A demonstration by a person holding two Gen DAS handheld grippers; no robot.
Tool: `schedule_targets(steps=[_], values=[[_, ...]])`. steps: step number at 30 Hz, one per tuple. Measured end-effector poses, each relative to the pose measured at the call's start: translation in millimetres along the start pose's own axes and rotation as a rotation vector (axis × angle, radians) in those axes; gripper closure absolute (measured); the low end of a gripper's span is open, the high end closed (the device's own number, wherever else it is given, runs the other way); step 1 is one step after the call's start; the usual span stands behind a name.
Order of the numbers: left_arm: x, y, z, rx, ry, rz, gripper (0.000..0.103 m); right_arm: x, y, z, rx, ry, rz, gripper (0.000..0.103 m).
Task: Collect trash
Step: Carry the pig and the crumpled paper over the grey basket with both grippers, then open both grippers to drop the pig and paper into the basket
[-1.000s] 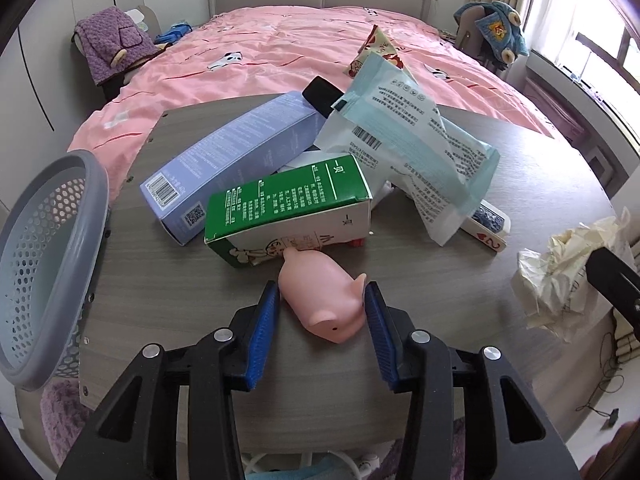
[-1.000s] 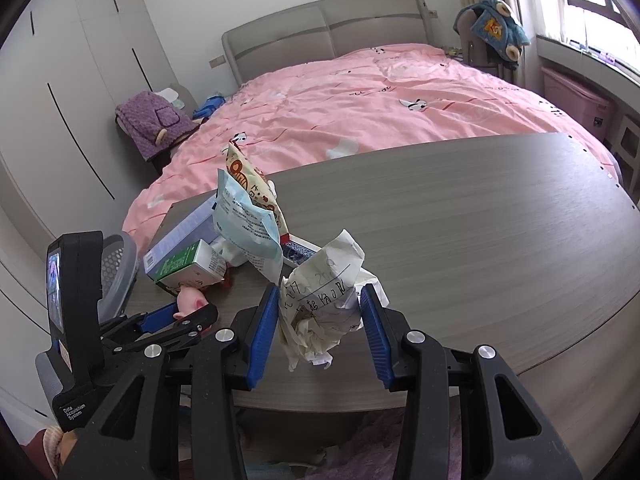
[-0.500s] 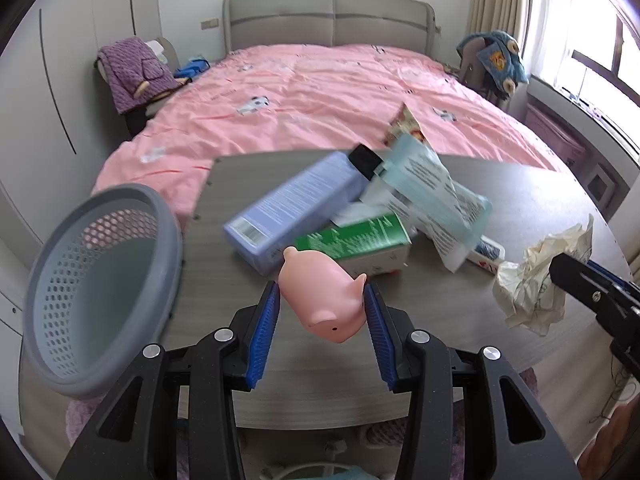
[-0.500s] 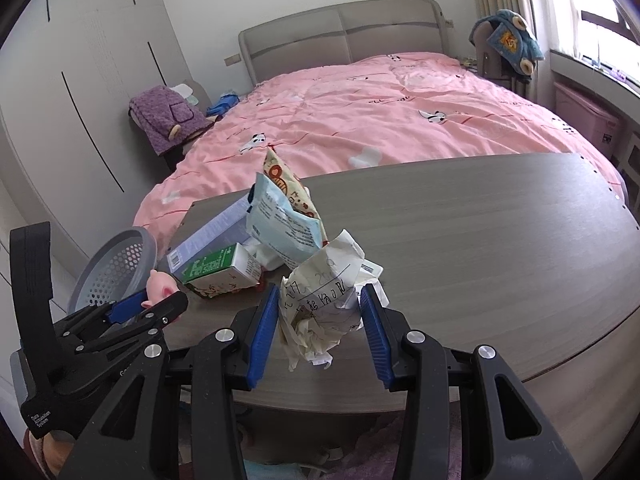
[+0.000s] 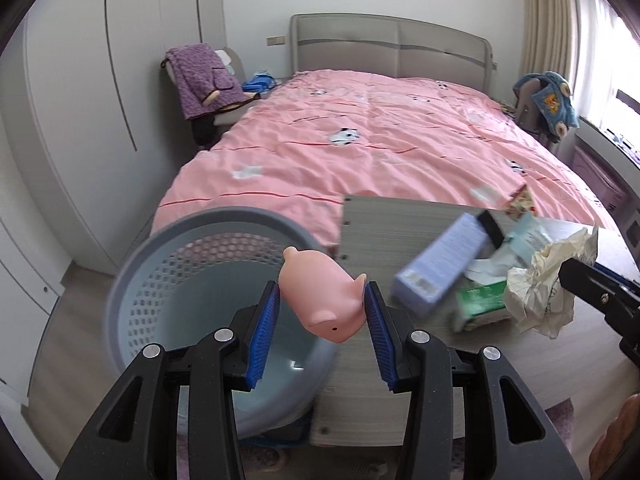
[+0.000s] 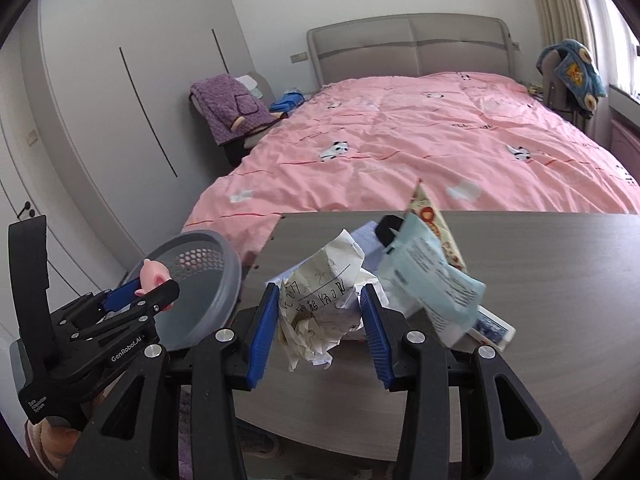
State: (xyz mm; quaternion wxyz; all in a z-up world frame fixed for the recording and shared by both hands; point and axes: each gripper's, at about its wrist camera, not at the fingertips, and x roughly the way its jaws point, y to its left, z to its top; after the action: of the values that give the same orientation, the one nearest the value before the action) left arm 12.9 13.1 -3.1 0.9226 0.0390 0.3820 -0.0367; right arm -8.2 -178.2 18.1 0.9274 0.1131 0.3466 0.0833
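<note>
My left gripper (image 5: pixel 320 316) is shut on a pink rubber pig (image 5: pixel 322 300) and holds it in the air over the right rim of the grey perforated basket (image 5: pixel 160 280), at the table's left edge. My right gripper (image 6: pixel 318 316) is shut on a crumpled white paper (image 6: pixel 324 300) and holds it above the table's front left part. The paper also shows in the left wrist view (image 5: pixel 548 276). The basket (image 6: pixel 200 280), the pig (image 6: pixel 154 274) and the left gripper (image 6: pixel 148 296) show at the left of the right wrist view.
On the grey table (image 6: pixel 540 300) lie a lilac box (image 5: pixel 440 268), a green carton (image 5: pixel 482 304), a pale blue packet (image 6: pixel 432 280), a snack bag (image 6: pixel 434 216) and a small blue-and-white box (image 6: pixel 492 326). A pink bed (image 5: pixel 380 152) stands behind the table.
My left gripper has lifted the pig off the table and carried it left to the basket. My right gripper has moved left with the paper in it.
</note>
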Motion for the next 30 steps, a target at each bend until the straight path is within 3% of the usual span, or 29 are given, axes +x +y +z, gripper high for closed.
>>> schedule_targets(steps=[10,16,24,28,30], values=[[27,80,1,-0.060,0.051,0.117,0.061,63,81,17,-0.107,0.076,0.148,0.062],[49,115,-1,-0.093,0.103,0.130,0.060,101,124,21,-0.162,0.133,0.222,0.062],[66,143,-3,-0.144,0.139,0.116,0.060,131,148,14,-0.195,0.210,0.258,0.060],[69,152,-4,-0.169,0.145,0.121,0.055,138,149,12,-0.198,0.222,0.246,0.055],[69,154,-3,-0.176,0.141,0.128,0.046,139,148,12,-0.194,0.215,0.239,0.040]])
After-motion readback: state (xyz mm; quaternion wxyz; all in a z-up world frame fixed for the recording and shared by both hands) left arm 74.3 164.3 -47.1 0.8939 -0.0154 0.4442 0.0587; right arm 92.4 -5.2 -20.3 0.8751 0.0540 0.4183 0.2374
